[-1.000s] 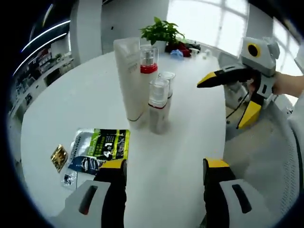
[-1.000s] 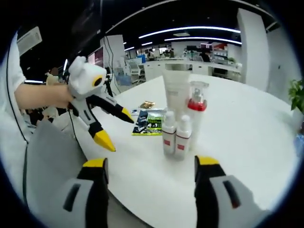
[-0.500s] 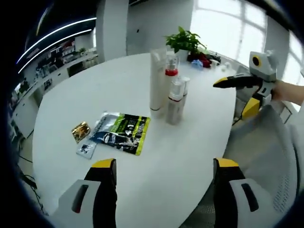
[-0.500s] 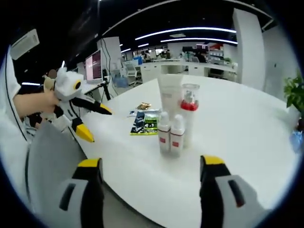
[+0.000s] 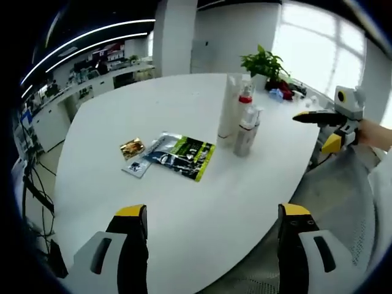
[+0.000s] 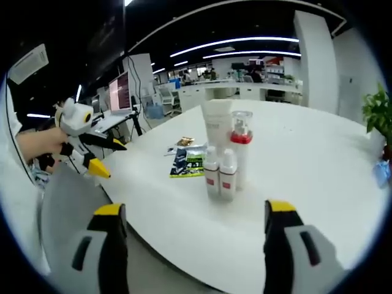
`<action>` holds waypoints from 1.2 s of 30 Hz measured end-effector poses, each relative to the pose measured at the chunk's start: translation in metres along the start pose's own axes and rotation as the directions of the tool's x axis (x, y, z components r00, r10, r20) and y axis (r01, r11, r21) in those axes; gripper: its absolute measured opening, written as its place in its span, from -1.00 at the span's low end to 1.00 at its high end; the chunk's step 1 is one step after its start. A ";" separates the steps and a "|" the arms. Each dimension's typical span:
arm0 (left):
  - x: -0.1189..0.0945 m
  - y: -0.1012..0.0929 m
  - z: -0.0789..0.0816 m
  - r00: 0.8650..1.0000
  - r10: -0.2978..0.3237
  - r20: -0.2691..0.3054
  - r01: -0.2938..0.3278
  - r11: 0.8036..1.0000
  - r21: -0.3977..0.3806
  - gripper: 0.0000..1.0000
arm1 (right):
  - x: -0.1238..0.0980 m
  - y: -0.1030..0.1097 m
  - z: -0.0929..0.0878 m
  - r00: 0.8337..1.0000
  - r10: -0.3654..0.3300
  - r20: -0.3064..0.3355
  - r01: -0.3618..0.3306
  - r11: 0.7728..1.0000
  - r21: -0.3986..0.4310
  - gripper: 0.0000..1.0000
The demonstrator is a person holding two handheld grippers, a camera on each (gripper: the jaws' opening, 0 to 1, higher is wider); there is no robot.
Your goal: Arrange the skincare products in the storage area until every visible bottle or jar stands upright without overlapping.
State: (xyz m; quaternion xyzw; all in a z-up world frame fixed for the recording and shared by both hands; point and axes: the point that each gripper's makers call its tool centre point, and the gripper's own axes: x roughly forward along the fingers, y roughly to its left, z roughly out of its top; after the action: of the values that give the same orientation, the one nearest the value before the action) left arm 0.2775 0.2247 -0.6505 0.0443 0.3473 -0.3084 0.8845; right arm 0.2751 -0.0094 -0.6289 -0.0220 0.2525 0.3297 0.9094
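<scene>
Both grippers have drawn back from the round white table [image 5: 184, 202] since a second ago, and the cluster looks smaller in each view. Four containers stand upright, close together — a tall white tube [image 6: 215, 131], a red-collared pump bottle [image 6: 241, 144], two small white bottles [image 6: 219, 174] in front. Flat sachets [image 5: 177, 156] lie beside them. Left gripper [image 5: 208, 217] and right gripper [image 6: 193, 214] — jaws wide apart, holding nothing, well clear of the bottles.

Four upright skincare bottles [image 6: 223, 153] clustered together on white table [image 6: 306, 165].
</scene>
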 end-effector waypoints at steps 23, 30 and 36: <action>0.005 0.000 -0.001 0.999 0.028 -0.019 -0.030 0.996 -0.085 0.79 | -0.012 -0.004 -0.012 1.000 -0.018 0.010 0.018 0.998 0.056 0.98; 0.027 0.001 0.009 0.998 0.012 -0.057 -0.021 0.989 -0.147 0.70 | -0.015 -0.006 -0.011 1.000 -0.028 0.010 0.027 0.997 0.066 0.97; 0.049 0.007 0.019 0.996 0.020 -0.087 -0.032 0.990 -0.138 0.78 | -0.018 -0.009 -0.012 0.999 -0.035 0.006 0.035 0.997 0.075 0.97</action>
State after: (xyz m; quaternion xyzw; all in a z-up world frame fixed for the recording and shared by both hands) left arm 0.3204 0.1992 -0.6689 0.0000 0.4049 -0.2696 0.8737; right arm 0.2634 -0.0296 -0.6323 0.0089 0.2607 0.3041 0.9162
